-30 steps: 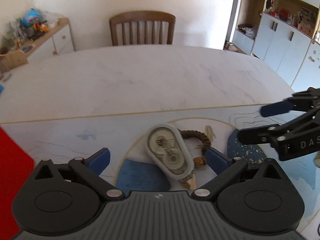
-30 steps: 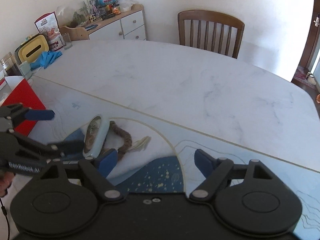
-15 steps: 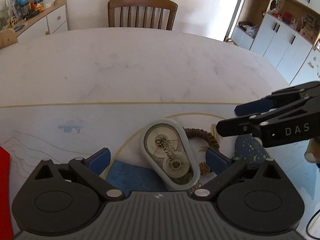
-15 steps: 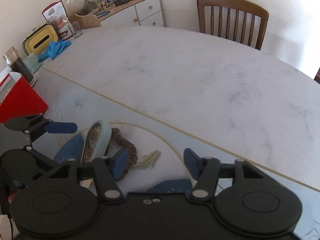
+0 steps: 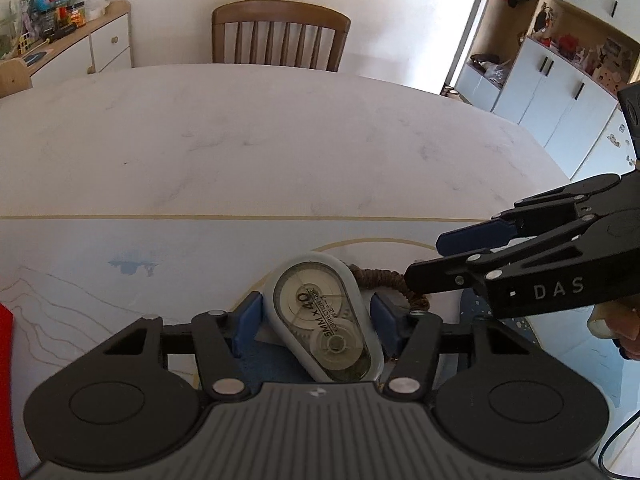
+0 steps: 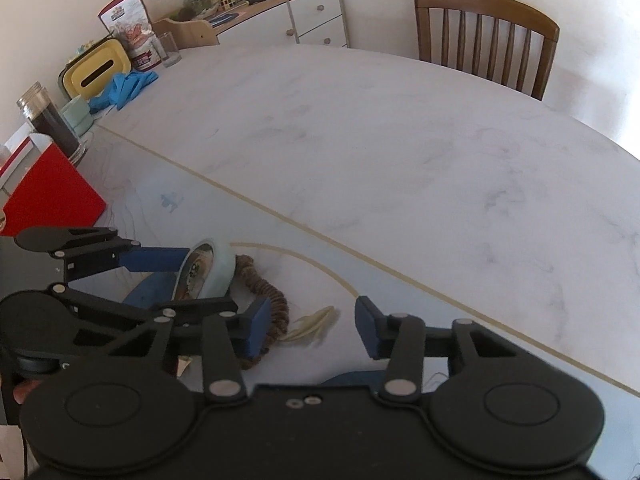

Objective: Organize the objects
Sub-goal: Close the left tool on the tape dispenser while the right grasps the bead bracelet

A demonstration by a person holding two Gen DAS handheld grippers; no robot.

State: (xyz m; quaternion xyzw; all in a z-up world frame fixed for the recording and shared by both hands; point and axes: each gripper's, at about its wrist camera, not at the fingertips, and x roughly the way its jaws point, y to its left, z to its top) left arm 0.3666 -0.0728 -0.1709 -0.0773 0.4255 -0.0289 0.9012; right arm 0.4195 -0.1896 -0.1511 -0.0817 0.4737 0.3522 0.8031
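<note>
On the marble table (image 5: 280, 140), left fingers (image 5: 250, 322) grip correction tape (image 5: 324, 328), hiding a bracelet (image 6: 272, 308); right fingers (image 6: 366, 326) spread.

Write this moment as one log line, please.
left tongs: shut on correction tape | right tongs: open, empty, beside brown beaded bracelet | surface: patterned mat

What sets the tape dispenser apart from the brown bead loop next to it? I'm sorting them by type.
The tape dispenser is a smooth, pale plastic case with a clear window showing its reels; the bead loop is a dark brown, rough, bendy ring with a pale tassel. The dispenser sits between the left gripper fingers; the loop lies free, with the right gripper open above it. Both rest on the printed mat.
</note>
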